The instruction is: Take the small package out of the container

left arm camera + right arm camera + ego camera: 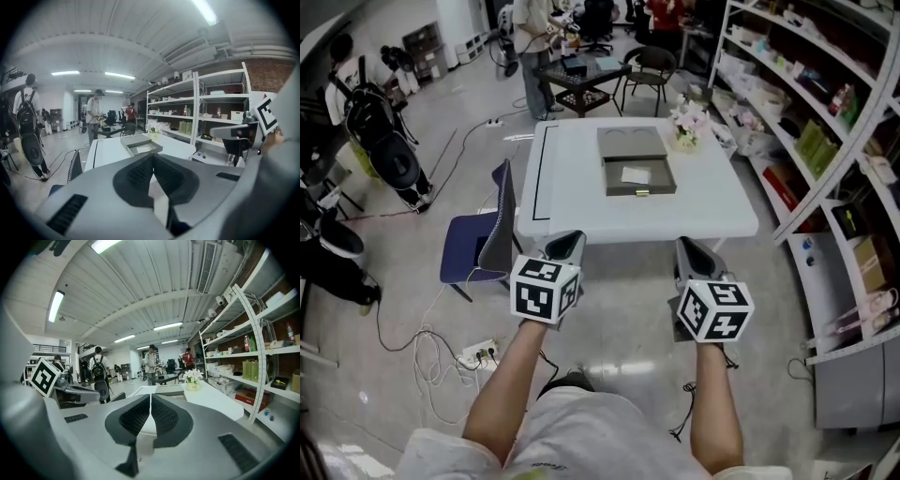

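A grey open box lies on the white table, its lid folded back flat behind it. Inside the tray part lies a small white package. The box also shows in the left gripper view as the grey box with the white package in it. Both grippers hang in the air short of the table's near edge. My left gripper is shut, jaws meeting, nothing held. My right gripper is shut and empty too.
A small pot of flowers stands at the table's far right. A blue chair sits at the table's left side. Shelving runs along the right. Cables and a power strip lie on the floor. People stand far back.
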Tool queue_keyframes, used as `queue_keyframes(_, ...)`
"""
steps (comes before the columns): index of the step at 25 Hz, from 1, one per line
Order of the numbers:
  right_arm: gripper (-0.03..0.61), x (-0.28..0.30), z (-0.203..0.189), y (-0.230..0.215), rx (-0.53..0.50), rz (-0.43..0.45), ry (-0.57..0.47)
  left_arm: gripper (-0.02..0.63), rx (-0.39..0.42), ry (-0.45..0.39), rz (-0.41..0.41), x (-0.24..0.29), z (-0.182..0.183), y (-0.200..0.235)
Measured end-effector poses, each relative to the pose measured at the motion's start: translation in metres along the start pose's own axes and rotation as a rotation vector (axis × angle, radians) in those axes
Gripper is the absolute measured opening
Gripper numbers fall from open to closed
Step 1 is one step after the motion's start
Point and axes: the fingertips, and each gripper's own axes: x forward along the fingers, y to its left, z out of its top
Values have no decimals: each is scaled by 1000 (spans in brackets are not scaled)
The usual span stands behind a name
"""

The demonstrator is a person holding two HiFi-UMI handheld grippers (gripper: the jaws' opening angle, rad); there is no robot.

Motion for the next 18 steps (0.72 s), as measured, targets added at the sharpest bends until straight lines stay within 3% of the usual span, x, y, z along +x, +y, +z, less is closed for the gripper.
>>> queue_keyframes(7,55,38,-1,-16,7,-12,13,2,-14,14,-13,37,-2,20)
queue_keyframes(18,101,144,4,-43,8,-50,80,2,-18,60,-91,140,7,73)
